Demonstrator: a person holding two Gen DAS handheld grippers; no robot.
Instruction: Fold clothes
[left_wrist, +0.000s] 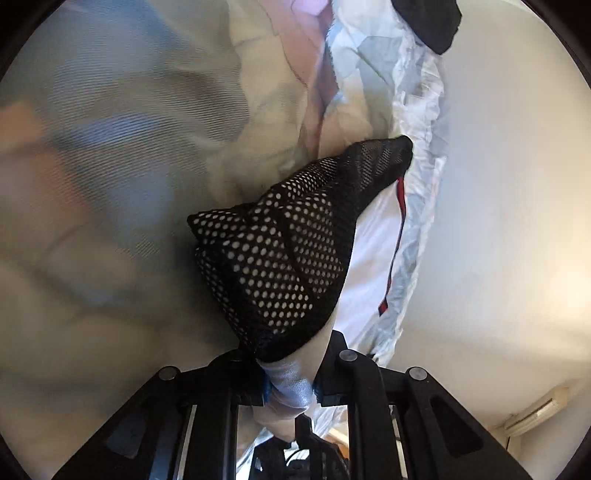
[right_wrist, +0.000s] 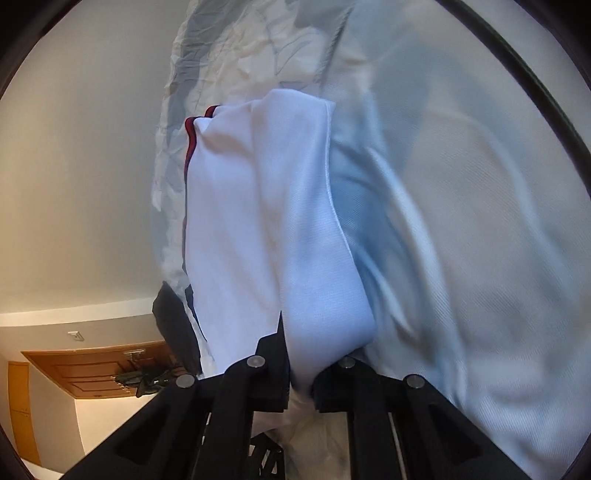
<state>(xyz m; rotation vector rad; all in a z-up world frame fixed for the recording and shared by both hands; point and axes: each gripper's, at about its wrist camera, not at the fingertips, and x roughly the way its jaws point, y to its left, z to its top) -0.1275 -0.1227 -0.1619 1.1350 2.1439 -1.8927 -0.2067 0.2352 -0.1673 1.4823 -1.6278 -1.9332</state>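
A white sports garment with a red-and-navy stripe (left_wrist: 373, 254) and a black mesh lining (left_wrist: 280, 251) hangs lifted in the air. My left gripper (left_wrist: 290, 387) is shut on a bunched white edge of it, just below the mesh. In the right wrist view the same white garment (right_wrist: 258, 221) with its red trim (right_wrist: 190, 140) hangs in folds, and my right gripper (right_wrist: 301, 384) is shut on its lower fold. Both cameras look upward along the cloth.
A crumpled pale sheet with grey patches (left_wrist: 417, 122) lies behind the garment, also in the right wrist view (right_wrist: 229, 48). A black cloth (left_wrist: 436, 26) sits at the top. A wooden door (right_wrist: 99, 373) and plain wall (right_wrist: 74, 184) show at the left.
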